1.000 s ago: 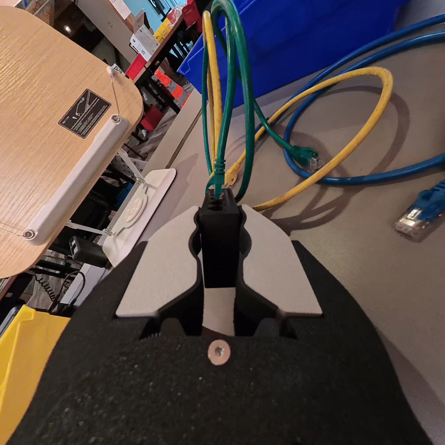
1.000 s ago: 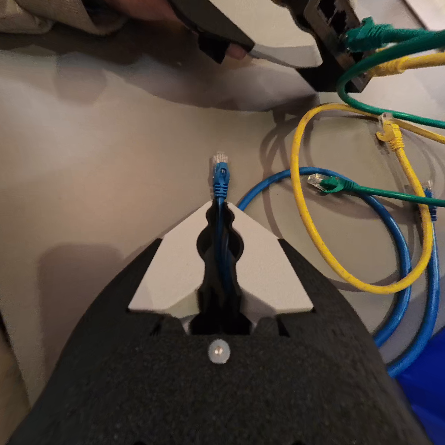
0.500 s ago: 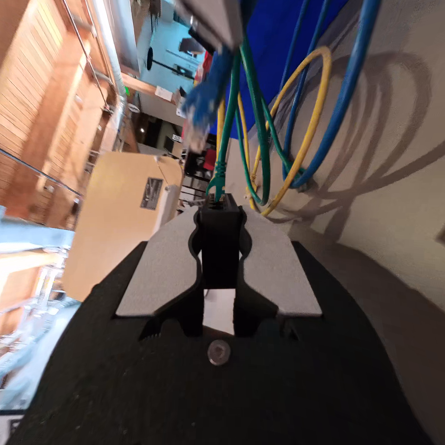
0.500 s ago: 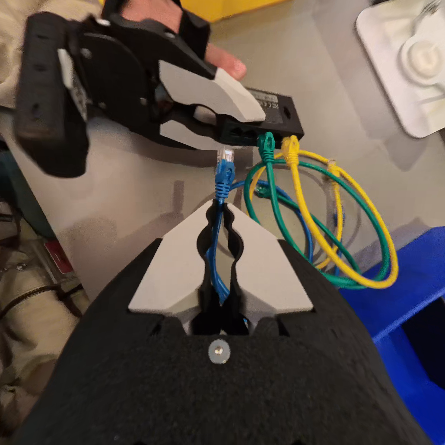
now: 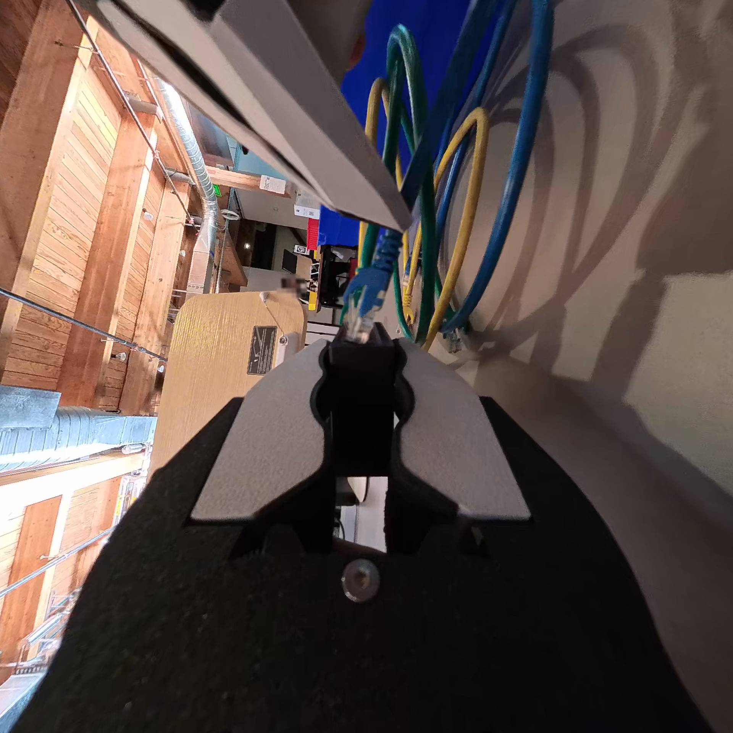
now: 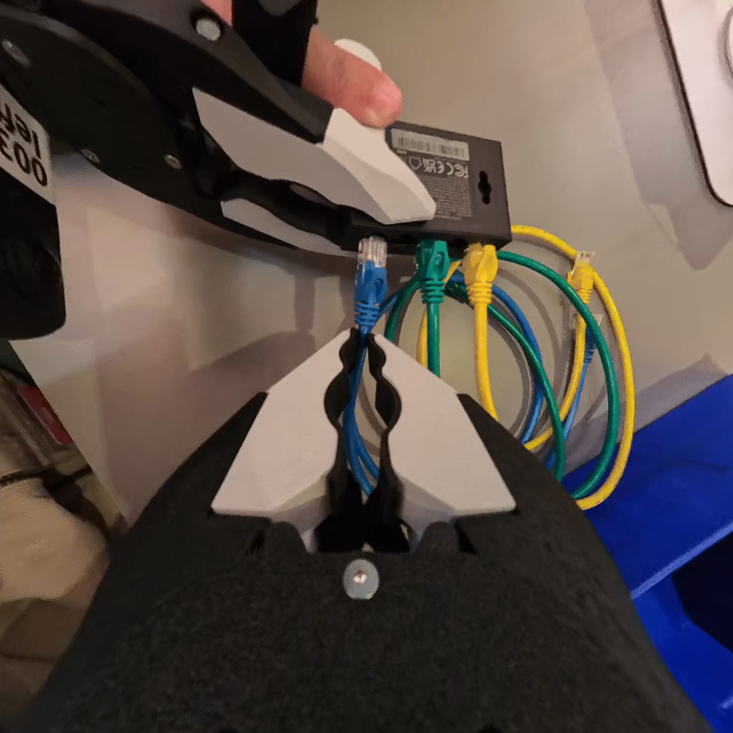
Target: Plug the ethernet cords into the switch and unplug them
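My left gripper (image 5: 361, 349) is shut on the black switch (image 5: 361, 400) and holds it in the air, tipped on its side. It also shows in the right wrist view (image 6: 456, 186), held by the left gripper (image 6: 380, 222). A green cord (image 6: 432, 269) and a yellow cord (image 6: 480, 269) are plugged into its ports. My right gripper (image 6: 361, 337) is shut on the blue cord (image 6: 369, 285). The blue plug's clear tip (image 6: 372, 250) is at a port at the switch's left end. The blue plug also shows in the left wrist view (image 5: 367, 297).
The cords' loops (image 6: 595, 396) hang down toward the grey table (image 6: 198, 317). A blue bin (image 6: 674, 496) is at the right. A white tray (image 6: 698, 79) lies at the top right. A wooden board (image 5: 222, 357) stands behind the switch.
My right gripper has brought the blue plug up from the table to the switch's port face. My left gripper has lifted and rolled the switch, so the two views closed in on each other.
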